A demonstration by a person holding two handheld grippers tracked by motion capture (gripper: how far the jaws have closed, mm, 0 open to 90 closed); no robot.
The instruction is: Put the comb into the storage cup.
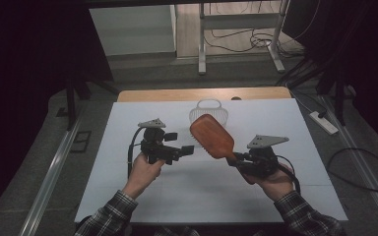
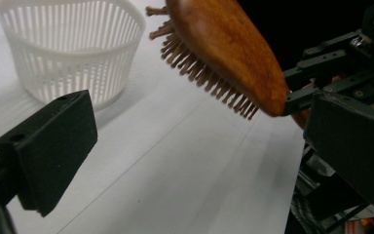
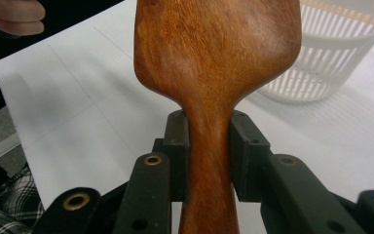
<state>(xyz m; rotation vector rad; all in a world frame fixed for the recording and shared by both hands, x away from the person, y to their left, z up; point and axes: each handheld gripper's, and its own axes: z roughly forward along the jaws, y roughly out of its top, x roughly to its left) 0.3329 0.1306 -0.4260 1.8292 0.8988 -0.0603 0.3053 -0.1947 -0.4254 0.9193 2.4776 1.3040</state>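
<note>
One white table [image 1: 142, 196] in a dim room, right gripper [image 1: 236, 158] jaws clamping a wooden hairbrush [image 1: 211, 135], left gripper [image 1: 181, 143] jaws apparently wide.

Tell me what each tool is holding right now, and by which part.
The right tool grips the wooden hairbrush by its handle, just below the head. The left tool is open and holds nothing.

My brush [image 1: 211, 136] hangs over the sheet [image 1: 142, 196] between my left tongs [image 1: 183, 150] and the basket [image 1: 205, 111], blocking that way; the near sheet lies open for passing.
</note>
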